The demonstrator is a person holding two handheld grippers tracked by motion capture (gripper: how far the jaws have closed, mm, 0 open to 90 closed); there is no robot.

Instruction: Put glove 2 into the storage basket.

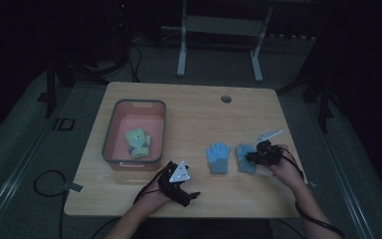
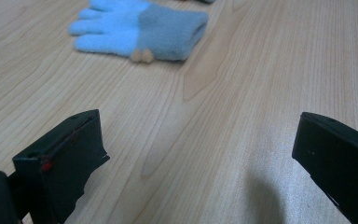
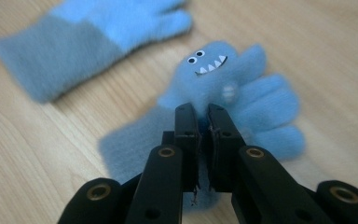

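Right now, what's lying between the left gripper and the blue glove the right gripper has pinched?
The other blue glove lies flat between the left gripper and the pinched glove; otherwise bare table, per the high view.

Stuff sitting around on the desk and behind it

There's a light wooden table (image 1: 189, 107) with a round cable hole (image 1: 226, 98) near the far right edge. On the left sits a pinkish bin (image 1: 110, 130) with a grey rim, and a yellow-green glove (image 1: 138, 143) is lying inside it. Behind the table a white frame stand (image 1: 220, 25) rests on the dark floor.
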